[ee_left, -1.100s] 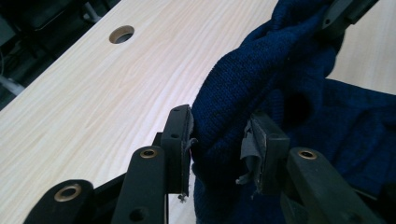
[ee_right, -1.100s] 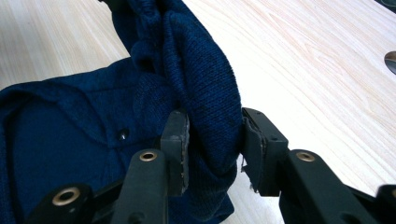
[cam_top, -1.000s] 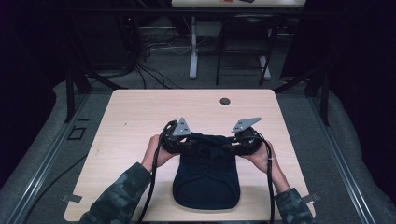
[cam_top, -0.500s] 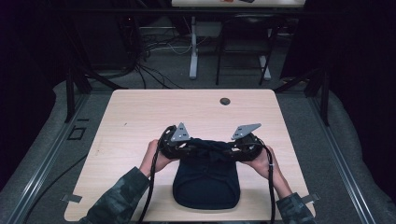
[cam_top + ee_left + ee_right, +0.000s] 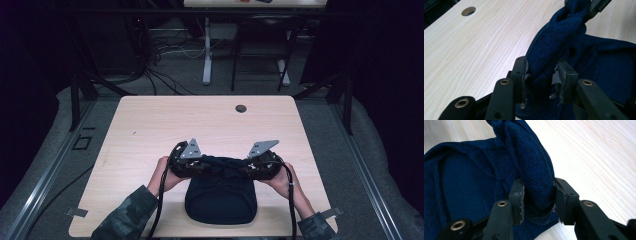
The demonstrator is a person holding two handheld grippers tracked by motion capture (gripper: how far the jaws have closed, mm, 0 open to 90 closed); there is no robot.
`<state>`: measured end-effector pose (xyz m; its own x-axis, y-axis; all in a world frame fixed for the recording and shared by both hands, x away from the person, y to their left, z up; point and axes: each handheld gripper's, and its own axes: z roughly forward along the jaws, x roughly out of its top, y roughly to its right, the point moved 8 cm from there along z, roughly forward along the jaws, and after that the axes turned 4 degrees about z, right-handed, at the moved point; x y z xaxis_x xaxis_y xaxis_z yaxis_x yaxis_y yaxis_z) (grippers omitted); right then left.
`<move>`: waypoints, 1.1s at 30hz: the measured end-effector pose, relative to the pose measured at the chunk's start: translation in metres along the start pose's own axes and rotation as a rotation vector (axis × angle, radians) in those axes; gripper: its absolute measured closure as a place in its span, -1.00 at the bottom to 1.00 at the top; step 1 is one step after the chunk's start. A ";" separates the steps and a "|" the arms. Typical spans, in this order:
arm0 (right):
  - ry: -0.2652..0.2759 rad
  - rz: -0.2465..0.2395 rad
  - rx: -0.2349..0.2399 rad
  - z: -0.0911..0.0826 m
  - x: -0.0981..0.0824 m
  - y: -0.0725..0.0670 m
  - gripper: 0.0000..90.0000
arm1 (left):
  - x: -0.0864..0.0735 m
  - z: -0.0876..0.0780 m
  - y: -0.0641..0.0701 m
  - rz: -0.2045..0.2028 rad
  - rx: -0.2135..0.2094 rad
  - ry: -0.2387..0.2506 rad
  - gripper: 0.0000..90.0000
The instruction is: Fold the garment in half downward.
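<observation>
I found the dark blue knitted garment (image 5: 220, 200) lying on the near half of the desk (image 5: 150, 130), between my two hands, its far edge lifted and drawn up into both tools. My left tool (image 5: 541, 77) was clenched on a thick bunched fold of that edge, the knit filling the gap between the pads and rising away from them as a rolled ridge. My right tool (image 5: 537, 197) was likewise clenched on a fold of the same edge, the cloth wedged tight between its pads. In the high view the left tool (image 5: 192, 164) and the right tool (image 5: 260, 164) stood at opposite ends of the raised edge, with the gathered knit stretched between them. The rest of the garment lay flat on the desk toward me, rounded in outline. The fabric was a fine, even rib knit, uniformly navy. A round hole (image 5: 241, 108) sat in the desk near its far edge, well apart from the garment.
</observation>
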<state>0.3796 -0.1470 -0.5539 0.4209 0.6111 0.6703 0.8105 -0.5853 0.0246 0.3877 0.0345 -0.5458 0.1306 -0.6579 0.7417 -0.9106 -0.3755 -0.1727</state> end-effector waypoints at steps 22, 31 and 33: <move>-0.026 -0.028 0.005 0.001 -0.014 -0.013 0.36 | -0.011 -0.001 0.016 -0.010 -0.054 -0.010 0.44; -0.031 -0.021 0.014 0.002 -0.019 -0.018 0.35 | -0.015 -0.001 0.023 -0.014 -0.064 -0.004 0.44; -0.030 -0.020 0.015 0.003 -0.021 -0.019 0.35 | -0.017 0.000 0.024 -0.017 -0.068 -0.005 0.44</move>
<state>0.3570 -0.1473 -0.5701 0.4165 0.6382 0.6474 0.8247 -0.5650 0.0263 0.3632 0.0367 -0.5622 0.1483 -0.6553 0.7407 -0.9326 -0.3419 -0.1158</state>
